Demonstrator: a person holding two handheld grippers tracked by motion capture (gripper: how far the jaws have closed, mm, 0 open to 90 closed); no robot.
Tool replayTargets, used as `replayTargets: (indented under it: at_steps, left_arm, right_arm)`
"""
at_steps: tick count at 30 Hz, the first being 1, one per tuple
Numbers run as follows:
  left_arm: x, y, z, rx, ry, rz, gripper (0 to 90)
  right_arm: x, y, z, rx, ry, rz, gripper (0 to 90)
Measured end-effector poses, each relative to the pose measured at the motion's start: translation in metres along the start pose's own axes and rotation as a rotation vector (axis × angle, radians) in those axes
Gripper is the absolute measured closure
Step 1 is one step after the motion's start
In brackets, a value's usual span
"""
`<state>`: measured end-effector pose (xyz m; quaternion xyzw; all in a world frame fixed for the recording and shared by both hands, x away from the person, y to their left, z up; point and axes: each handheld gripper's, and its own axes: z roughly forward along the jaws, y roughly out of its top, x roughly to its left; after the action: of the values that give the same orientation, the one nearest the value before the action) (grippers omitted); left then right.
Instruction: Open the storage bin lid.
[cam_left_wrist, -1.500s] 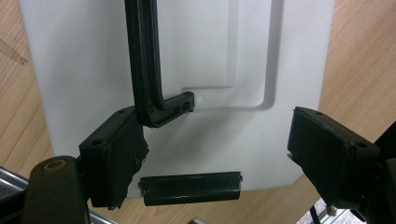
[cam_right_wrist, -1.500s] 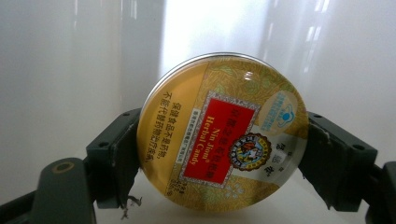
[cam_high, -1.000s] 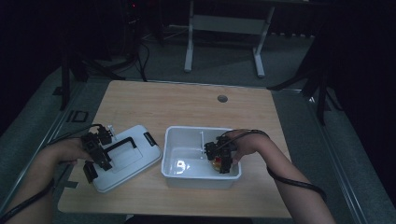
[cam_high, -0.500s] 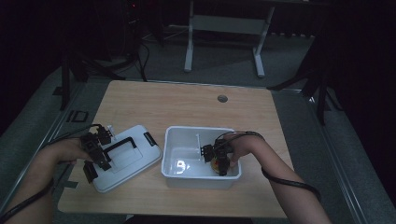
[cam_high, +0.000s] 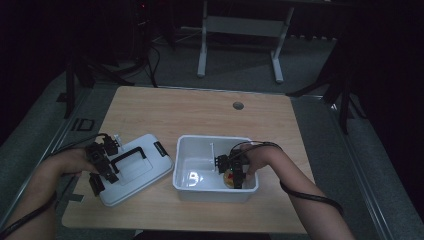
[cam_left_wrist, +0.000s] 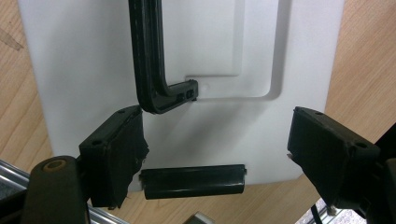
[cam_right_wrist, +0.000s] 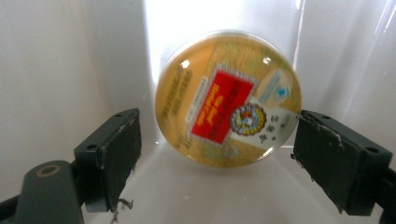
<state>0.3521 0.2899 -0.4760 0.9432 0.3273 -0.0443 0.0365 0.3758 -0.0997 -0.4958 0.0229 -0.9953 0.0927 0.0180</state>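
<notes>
The round yellow tin (cam_right_wrist: 228, 97) stands on its edge at the centre of the right gripper view, inside the white bin (cam_high: 192, 150), its face toward me and no long axis. My right gripper (cam_right_wrist: 217, 161) is spread around it, pads apart. My left gripper (cam_left_wrist: 217, 156) hangs open over the lid (cam_left_wrist: 84, 60).

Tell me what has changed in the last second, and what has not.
Little has changed. The right gripper shifted slightly inside the white plastic bin, its jaws open beside the round yellow tin. The left gripper stayed open over the white lid with the black handle, which has not moved.
</notes>
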Motion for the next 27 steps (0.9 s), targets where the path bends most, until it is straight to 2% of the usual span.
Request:
replayTargets:
  at_steps: [3, 6, 11, 16, 27]
  left_arm:
    - [0.000, 0.000, -0.001, -0.003, -0.001, -0.003, 18.4]
    - [0.000, 0.000, -0.002, 0.001, -0.001, -0.002, 18.4]
    - [0.000, 0.000, -0.002, -0.006, -0.002, -0.006, 18.4]
    - [0.000, 0.000, -0.001, -0.002, -0.004, -0.008, 18.4]
    - [0.001, -0.003, -0.002, 0.007, 0.001, -0.015, 18.4]
  right_arm:
    - [0.000, -0.002, -0.006, -0.026, -0.011, 0.003, 13.5]
    - [0.003, -0.006, -0.017, -0.068, -0.032, -0.016, 13.2]
    - [0.005, -0.016, -0.039, -0.156, -0.052, -0.011, 12.8]
    - [0.011, -0.030, -0.056, -0.207, -0.063, -0.018, 13.3]
    - [0.017, -0.065, -0.083, -0.315, -0.101, 0.010, 14.0]
